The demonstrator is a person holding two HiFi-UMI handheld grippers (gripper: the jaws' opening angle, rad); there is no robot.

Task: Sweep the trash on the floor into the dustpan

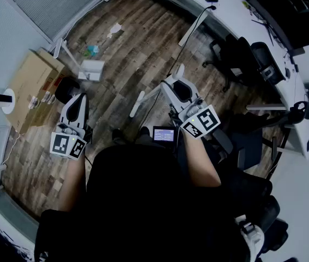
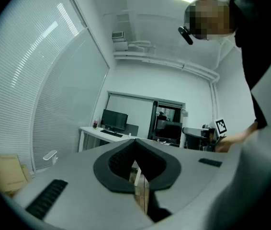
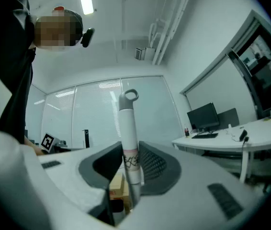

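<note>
Right hand-held gripper [image 1: 171, 86] clamped on white broom handle [image 3: 127, 128], ring end past the jaws. Left hand-held gripper [image 1: 77, 99] fully closed, empty. White dustpan [image 1: 93, 70] on wood floor [image 1: 143, 37] ahead of left one; trash scraps [image 1: 91, 50] just beyond pan.

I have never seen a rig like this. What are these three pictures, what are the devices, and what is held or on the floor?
A person wears a downward-looking head camera and holds a two-jaw gripper in each hand. The other two pictures come from cameras riding on those grippers. The left gripper is shut and empty. The right gripper is shut on an upright white handle, probably a broom's. On the wooden floor lie a white dustpan, paper trash and a cardboard box.
</note>
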